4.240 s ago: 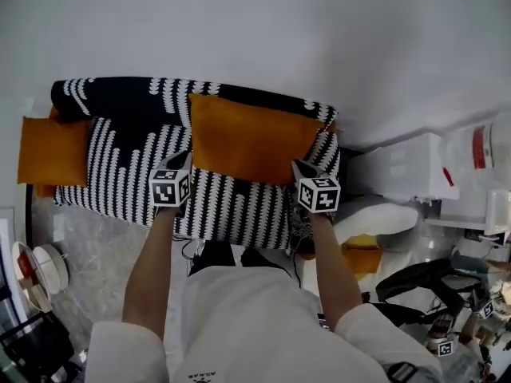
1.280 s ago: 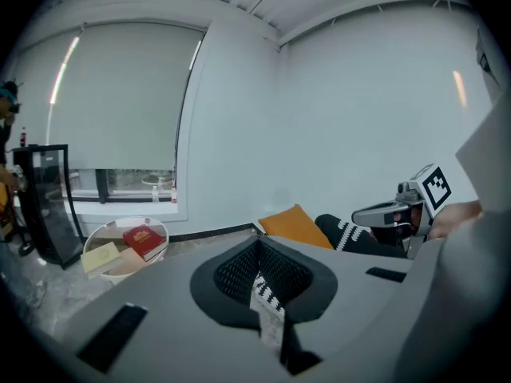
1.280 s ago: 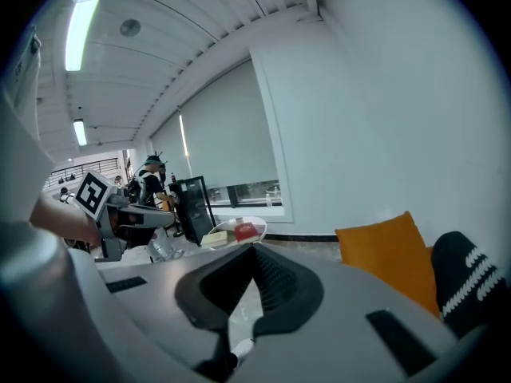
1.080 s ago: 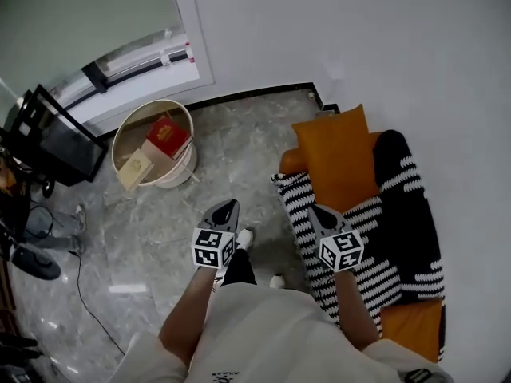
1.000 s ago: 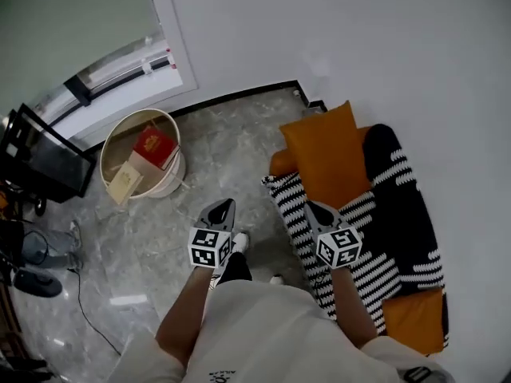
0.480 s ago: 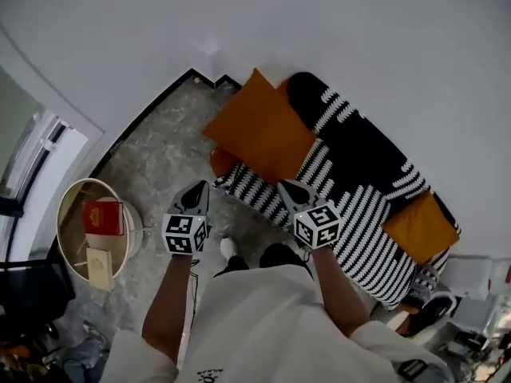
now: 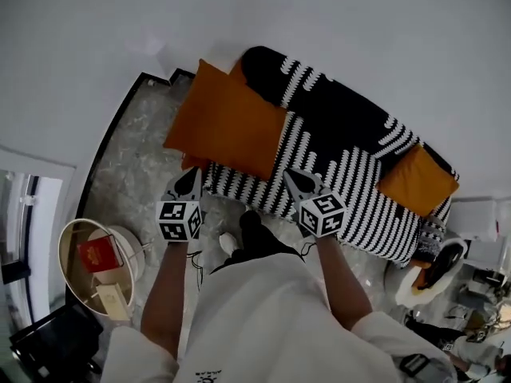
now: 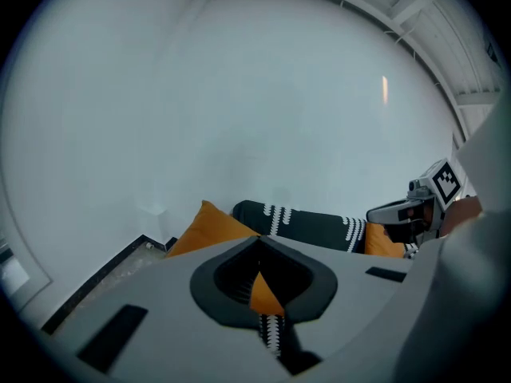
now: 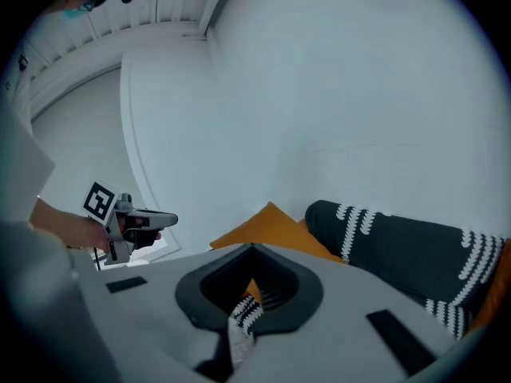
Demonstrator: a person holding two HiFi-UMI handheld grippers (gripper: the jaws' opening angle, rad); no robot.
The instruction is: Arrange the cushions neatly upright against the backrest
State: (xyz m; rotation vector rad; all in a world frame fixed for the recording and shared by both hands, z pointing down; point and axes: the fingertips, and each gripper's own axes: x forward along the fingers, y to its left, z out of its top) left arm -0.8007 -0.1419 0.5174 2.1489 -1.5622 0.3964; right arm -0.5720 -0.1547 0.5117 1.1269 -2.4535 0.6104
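A black-and-white patterned sofa [image 7: 351,174] runs slantwise under the white wall. A large orange cushion [image 7: 227,126] lies on its left end, reaching over the armrest. At the sofa's right end a smaller orange cushion [image 7: 417,180] leans against the backrest [image 7: 335,114]. My left gripper [image 7: 194,175] is shut and empty, held over the floor just short of the large cushion. My right gripper [image 7: 292,176] is shut and empty above the seat's front edge. In the left gripper view the large cushion [image 8: 209,223] and backrest [image 8: 311,223] lie ahead. The right gripper view shows the large cushion [image 9: 267,226] too.
A round pale basket [image 7: 73,242] holding a red book stands on the marble floor at the lower left. A black skirting [image 7: 108,146] lines the wall. Bags and white items [image 7: 447,266] crowd the floor past the sofa's right end.
The head view has swung round: the sofa now stretches across the upper middle with both cushions showing, and the basket has slid to the lower left. Both grippers stay shut and empty.
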